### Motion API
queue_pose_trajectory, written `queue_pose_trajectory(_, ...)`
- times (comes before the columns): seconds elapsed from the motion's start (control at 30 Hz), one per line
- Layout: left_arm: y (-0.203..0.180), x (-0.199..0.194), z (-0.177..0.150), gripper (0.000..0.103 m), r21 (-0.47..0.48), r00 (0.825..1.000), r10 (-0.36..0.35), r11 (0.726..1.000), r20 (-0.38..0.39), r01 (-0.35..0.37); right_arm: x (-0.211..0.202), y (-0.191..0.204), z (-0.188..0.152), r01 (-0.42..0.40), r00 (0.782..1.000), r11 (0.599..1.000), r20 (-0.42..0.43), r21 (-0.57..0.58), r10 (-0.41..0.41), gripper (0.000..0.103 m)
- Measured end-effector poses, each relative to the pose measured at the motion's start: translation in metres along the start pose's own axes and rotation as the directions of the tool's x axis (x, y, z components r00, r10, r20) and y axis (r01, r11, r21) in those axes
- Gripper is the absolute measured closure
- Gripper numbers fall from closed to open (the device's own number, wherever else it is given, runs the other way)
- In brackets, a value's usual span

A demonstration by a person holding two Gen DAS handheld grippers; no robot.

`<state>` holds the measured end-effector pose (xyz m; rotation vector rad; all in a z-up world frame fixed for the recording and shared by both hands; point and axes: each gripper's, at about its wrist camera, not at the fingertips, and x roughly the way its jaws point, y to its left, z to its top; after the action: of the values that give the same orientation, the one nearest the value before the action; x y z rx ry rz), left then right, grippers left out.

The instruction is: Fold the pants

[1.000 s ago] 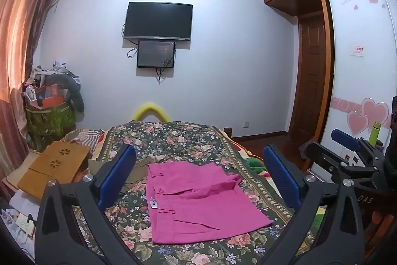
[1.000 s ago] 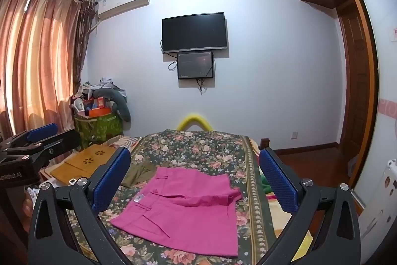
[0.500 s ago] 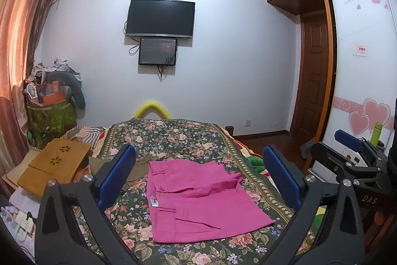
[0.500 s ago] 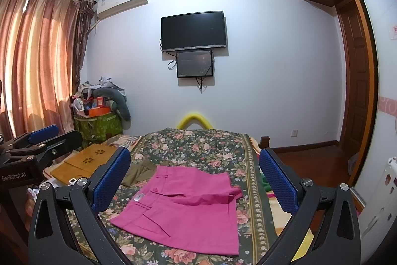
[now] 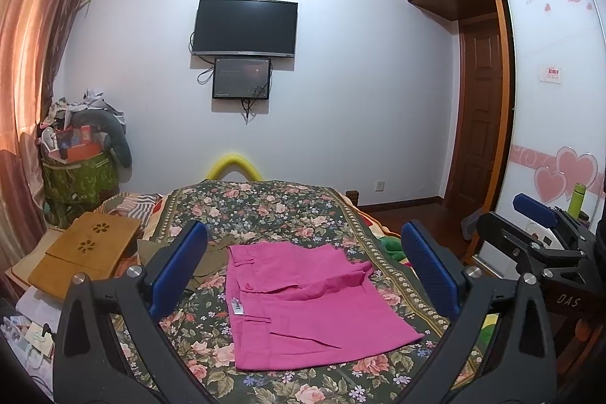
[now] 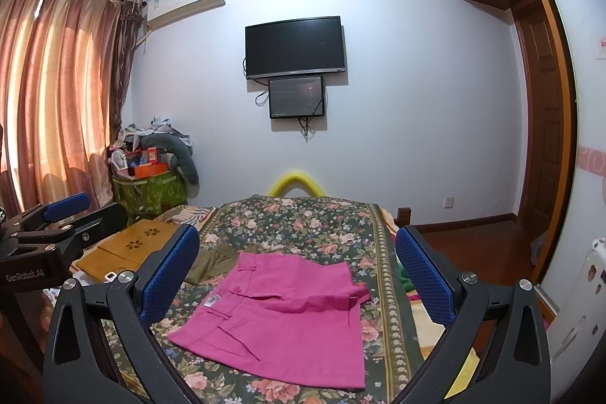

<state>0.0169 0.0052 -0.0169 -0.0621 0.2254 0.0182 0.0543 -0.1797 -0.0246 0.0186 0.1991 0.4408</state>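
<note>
I hold both tools, left tool [image 5: 301, 267] and right tool [image 6: 297, 267], wide open and empty (folding looks finished) above the pink pants [image 5: 303, 301].

Two handheld grippers: black frames, blue pads.
Left gripper [image 5: 303, 271]: black angular arms w/ triangular cutouts, silver screws, textured blue fingertips [image 5: 178, 267]; side marked "GenRobot.AI" in right wrist view. Right gripper [image 6: 297, 275]: same build, blue dimpled pads [image 6: 424, 275], "DAS" on body in left wrist view.
</note>
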Motion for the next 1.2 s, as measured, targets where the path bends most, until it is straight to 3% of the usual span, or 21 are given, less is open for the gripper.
queue_pose_trajectory(1.2, 0.0024, 0.0037, 0.0014, 0.000, -0.013, 1.000, 0.012, 1.000, 0.003, -0.012, 0.0027, -0.0008, -0.0010, 0.006, 1.000, 1.000, -0.001, -0.003, -0.006, 0.000)
